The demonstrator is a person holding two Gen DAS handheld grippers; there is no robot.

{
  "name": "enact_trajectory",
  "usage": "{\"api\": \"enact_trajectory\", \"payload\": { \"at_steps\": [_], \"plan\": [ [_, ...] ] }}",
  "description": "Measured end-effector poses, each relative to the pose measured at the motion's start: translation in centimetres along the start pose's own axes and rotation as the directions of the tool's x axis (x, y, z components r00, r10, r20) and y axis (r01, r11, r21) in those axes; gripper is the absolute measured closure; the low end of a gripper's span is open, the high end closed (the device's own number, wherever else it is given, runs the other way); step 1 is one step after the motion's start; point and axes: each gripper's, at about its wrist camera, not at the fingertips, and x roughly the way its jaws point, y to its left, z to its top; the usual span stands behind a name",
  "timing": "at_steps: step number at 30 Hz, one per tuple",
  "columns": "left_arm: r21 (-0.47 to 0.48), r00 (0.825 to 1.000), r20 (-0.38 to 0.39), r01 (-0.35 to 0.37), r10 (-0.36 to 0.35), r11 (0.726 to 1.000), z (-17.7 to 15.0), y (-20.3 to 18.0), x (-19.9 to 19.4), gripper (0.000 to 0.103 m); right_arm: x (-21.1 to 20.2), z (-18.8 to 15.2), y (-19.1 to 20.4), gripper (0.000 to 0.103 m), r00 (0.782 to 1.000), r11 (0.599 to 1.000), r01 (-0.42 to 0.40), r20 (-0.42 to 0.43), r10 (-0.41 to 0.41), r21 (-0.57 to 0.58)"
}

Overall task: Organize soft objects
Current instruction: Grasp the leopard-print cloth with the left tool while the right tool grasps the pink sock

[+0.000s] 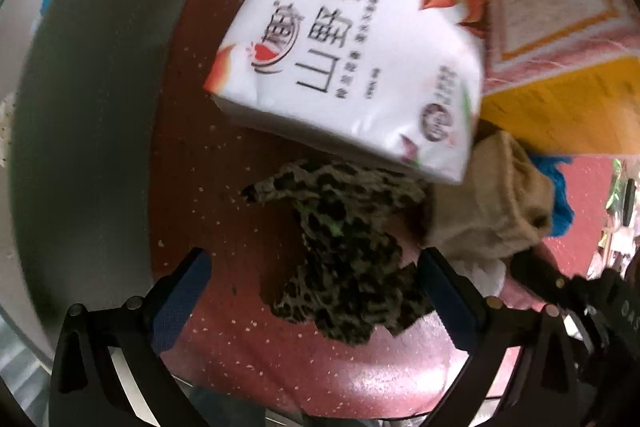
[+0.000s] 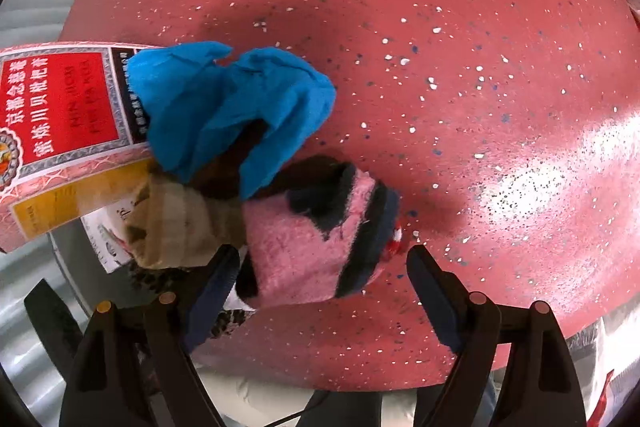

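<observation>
In the left wrist view a crumpled leopard-print cloth (image 1: 344,267) lies on the red speckled table (image 1: 224,211), between the open fingers of my left gripper (image 1: 316,283). A tan sock (image 1: 488,203) and a blue cloth (image 1: 556,187) lie to its right. In the right wrist view a pink and black fuzzy sock (image 2: 316,231) lies between the open fingers of my right gripper (image 2: 324,279), not clamped. Behind it lie the blue cloth (image 2: 228,107) and the tan sock (image 2: 180,223).
A white tissue pack (image 1: 352,67) with black characters lies behind the leopard cloth. A pink, red and yellow box (image 2: 64,131) stands at the left, also in the left wrist view (image 1: 560,27). The table's edge (image 1: 160,187) runs left of the cloth, with grey floor (image 1: 80,107) beyond.
</observation>
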Motion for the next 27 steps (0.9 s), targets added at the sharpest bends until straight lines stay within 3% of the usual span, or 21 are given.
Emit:
{"api": "enact_trajectory", "payload": {
  "at_steps": [1,3,6,11,13,15,16,17,21,27],
  "plan": [
    [-0.009,1.0,-0.007,0.001,-0.001,1.0,0.3,0.2,0.3,0.0,0.1,0.1,0.1,0.02,1.0,1.0,0.003,-0.001,-0.003,-0.001],
    [-0.013,1.0,-0.019,-0.021,0.021,1.0,0.7,0.4,0.8,0.0,0.2,0.1,0.0,0.038,1.0,1.0,-0.003,-0.011,0.003,-0.001],
    [0.035,0.997,-0.029,-0.068,0.069,0.997,1.1,0.0,1.2,0.001,0.4,0.2,-0.3,0.043,1.0,1.0,0.004,-0.022,-0.005,-0.017],
    [0.093,0.995,-0.049,-0.079,0.084,0.992,1.7,-0.6,1.4,0.029,0.3,-0.2,-0.2,0.056,1.0,1.0,-0.003,-0.029,0.002,-0.026],
    [0.103,0.994,-0.079,-0.067,0.075,0.992,1.7,-0.5,1.6,0.035,0.2,-0.5,-0.4,0.057,0.999,0.999,-0.008,-0.032,0.007,-0.031],
    [0.111,0.995,-0.075,-0.064,0.072,0.992,1.8,-0.5,1.4,0.048,-0.2,-0.9,-0.7,0.057,0.999,0.999,-0.014,-0.031,0.013,-0.029],
    [0.113,0.995,-0.075,-0.057,0.066,0.992,1.8,-0.3,1.2,0.062,-0.4,-1.0,-0.7,0.057,0.999,1.0,-0.015,-0.03,0.014,-0.027],
    [0.112,0.995,-0.076,-0.049,0.058,0.993,1.9,-0.2,1.0,0.065,-1.1,-1.6,-1.3,0.057,1.0,1.0,-0.016,-0.027,0.015,-0.027],
    [0.107,0.995,-0.099,-0.001,0.012,0.994,2.0,1.0,0.3,0.067,-2.4,-2.3,-1.9,0.057,1.0,0.999,-0.015,-0.012,0.014,-0.045],
    [0.179,0.997,-0.082,0.027,-0.012,0.983,1.3,1.0,-1.8,0.067,-5.3,-3.1,-1.8,0.057,0.999,0.998,-0.041,0.021,0.042,-0.052]
  ]
}}
